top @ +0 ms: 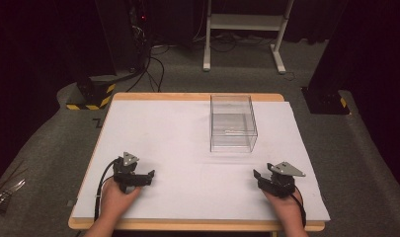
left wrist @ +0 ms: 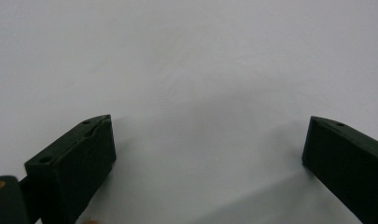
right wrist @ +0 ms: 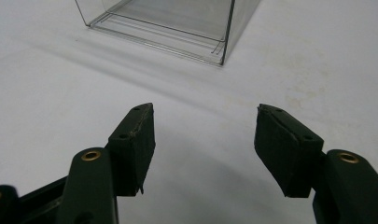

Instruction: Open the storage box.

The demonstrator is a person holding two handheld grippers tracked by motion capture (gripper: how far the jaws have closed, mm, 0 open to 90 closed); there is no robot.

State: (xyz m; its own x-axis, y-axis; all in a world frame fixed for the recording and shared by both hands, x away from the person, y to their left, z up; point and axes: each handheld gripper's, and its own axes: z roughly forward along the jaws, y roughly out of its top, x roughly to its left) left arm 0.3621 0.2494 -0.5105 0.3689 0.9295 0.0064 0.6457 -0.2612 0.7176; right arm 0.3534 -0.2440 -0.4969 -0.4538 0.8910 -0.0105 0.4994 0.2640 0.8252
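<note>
While both hands rest near the front edge of the desk [top: 138, 106], the left gripper [top: 140, 178] sits toward the front-left corner and the right gripper [top: 267, 181] toward the front-right one. Left's jaws are spread wide with nothing but the white sheet [left wrist: 186, 56] between them. Same deal on the right: jaws apart, holding nothing. The clear plastic box [top: 233, 123] stands upright closer to the back edge, a bit right of middle, well apart from both grippers and looking empty.
</note>
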